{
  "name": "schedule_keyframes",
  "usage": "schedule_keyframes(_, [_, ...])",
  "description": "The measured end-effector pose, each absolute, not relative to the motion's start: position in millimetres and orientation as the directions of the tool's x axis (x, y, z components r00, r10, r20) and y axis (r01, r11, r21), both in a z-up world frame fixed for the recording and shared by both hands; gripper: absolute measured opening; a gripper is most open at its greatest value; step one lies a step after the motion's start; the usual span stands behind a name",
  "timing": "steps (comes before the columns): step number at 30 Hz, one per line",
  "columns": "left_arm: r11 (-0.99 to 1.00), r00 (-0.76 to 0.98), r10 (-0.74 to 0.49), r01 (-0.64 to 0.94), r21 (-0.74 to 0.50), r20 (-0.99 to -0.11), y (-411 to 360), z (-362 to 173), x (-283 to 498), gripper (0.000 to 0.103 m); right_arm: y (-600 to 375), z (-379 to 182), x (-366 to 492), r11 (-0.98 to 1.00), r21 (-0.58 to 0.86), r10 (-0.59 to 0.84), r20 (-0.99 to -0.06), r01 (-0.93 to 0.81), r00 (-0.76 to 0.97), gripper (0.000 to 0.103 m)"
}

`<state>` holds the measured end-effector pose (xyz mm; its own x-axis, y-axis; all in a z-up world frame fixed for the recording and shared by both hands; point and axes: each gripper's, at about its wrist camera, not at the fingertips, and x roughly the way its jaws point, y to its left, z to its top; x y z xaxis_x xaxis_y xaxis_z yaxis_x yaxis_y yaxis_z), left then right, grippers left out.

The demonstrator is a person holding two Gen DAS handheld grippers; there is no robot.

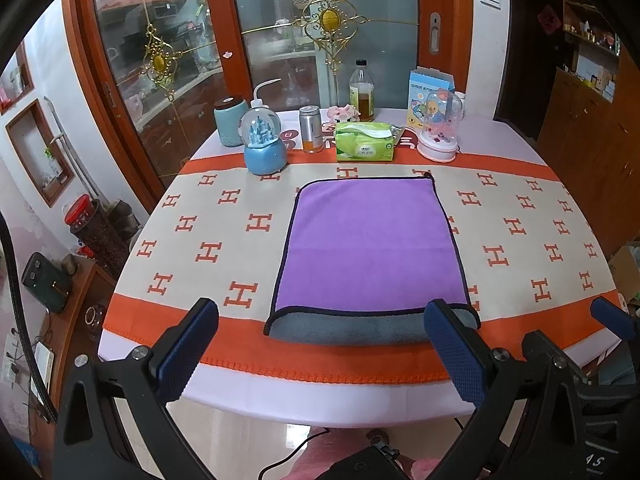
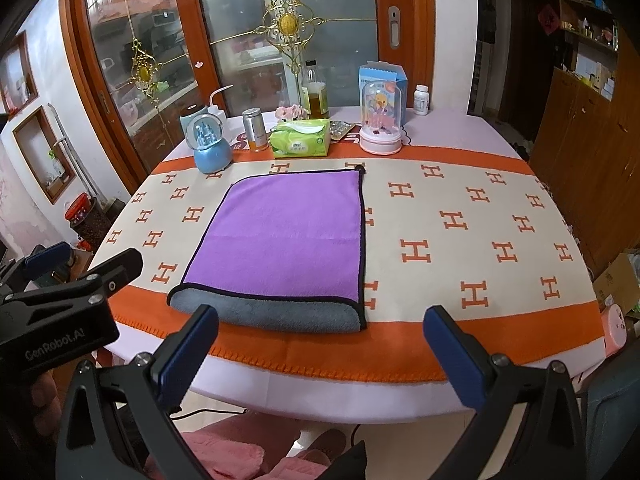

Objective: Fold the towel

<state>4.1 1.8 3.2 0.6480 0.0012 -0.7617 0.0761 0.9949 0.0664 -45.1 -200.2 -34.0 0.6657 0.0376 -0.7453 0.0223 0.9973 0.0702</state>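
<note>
Blue-padded fingers of both tongs fill the bottom of each wrist view: the left tongs (image 1: 322,344) stand wide apart with nothing between them, and the right tongs (image 2: 320,350) are spread just as wide, also holding nothing. Both hover at the near edge of the bench (image 1: 280,392), short of the towel (image 1: 370,250). It lies flat on the orange-and-cream cloth (image 1: 200,248) with the H pattern, folded so the purple face is up and a grey strip shows along the near edge, with dark piping around the border. Behind it, along the far side, stand a blue snow globe (image 1: 264,144), a silver can (image 1: 311,129), a green tissue pack (image 1: 366,142), a bottle of amber liquid (image 1: 362,94) and a pink-based dome (image 1: 440,128). In the right wrist view the left tongs show at the left edge, beside the bench
</note>
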Motion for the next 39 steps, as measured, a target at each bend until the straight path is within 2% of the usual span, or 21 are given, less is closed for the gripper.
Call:
schedule_keyframes(17, [0.995,0.619,-0.006,0.081,0.057,-0.785,14.1,-6.9,6.6,0.102,-204.3,-31.8,-42.9,0.996,0.085,0.072,-0.716,-0.016,0.694,0.102])
schedule_keyframes(27, [0.994,0.562,-0.033,0.103,0.030,-0.827,29.2,-37.6,37.5,0.102,-207.2,-49.1,-21.6,0.998,0.056,0.055,-0.744,-0.019,0.666,0.102])
schedule_keyframes(39, [0.984,0.505,-0.093,0.176,-0.003,-0.858,46.3,-78.2,78.3,0.102,-214.5,-79.6,-3.3,0.990,0.090,0.142,-0.716,-0.112,0.683,0.102])
